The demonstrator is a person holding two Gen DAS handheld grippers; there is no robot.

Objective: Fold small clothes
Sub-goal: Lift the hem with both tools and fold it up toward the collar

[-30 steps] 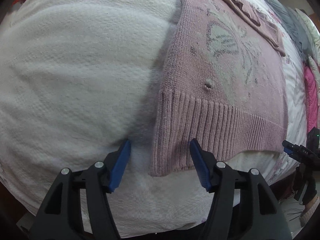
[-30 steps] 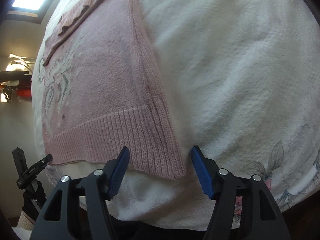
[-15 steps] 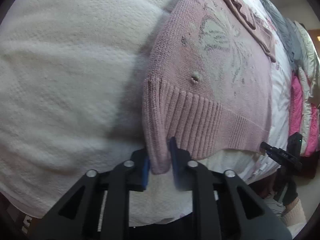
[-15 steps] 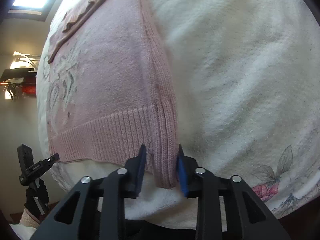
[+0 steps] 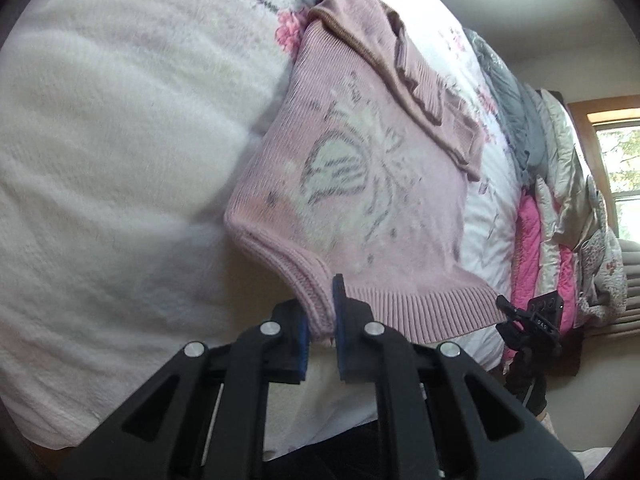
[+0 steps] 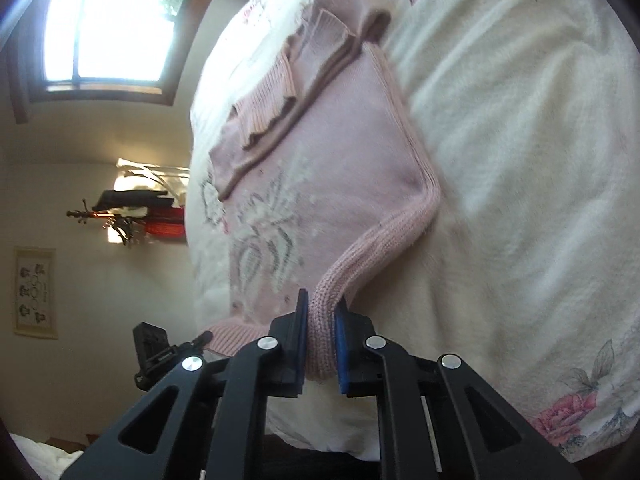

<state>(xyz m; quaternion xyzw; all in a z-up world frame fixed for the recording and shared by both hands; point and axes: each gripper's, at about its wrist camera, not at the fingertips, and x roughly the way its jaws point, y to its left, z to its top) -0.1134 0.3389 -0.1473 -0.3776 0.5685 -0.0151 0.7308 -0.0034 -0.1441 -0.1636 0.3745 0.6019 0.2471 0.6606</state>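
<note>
A small pink knit sweater (image 5: 360,184) with a white and grey butterfly on its front lies on a white fluffy blanket (image 5: 120,160), both sleeves folded across its upper part. My left gripper (image 5: 320,320) is shut on the left corner of the ribbed hem and holds it raised off the bed. In the right wrist view the same sweater (image 6: 320,168) fills the middle, and my right gripper (image 6: 321,340) is shut on the hem's right corner, also lifted. Each gripper shows at the edge of the other's view: right gripper (image 5: 528,324), left gripper (image 6: 168,350).
The white blanket (image 6: 520,160) covers a bed printed with pink flowers (image 6: 568,412). A pile of grey, pink and cream bedding (image 5: 552,208) lies along the far right side of the bed. Windows (image 6: 108,28), a wall and a coat stand (image 6: 132,216) lie beyond it.
Both grippers, open around the hem corners a second ago, have shut on them. They have since lifted the hem off the blanket, so the lower sweater now curls upward.
</note>
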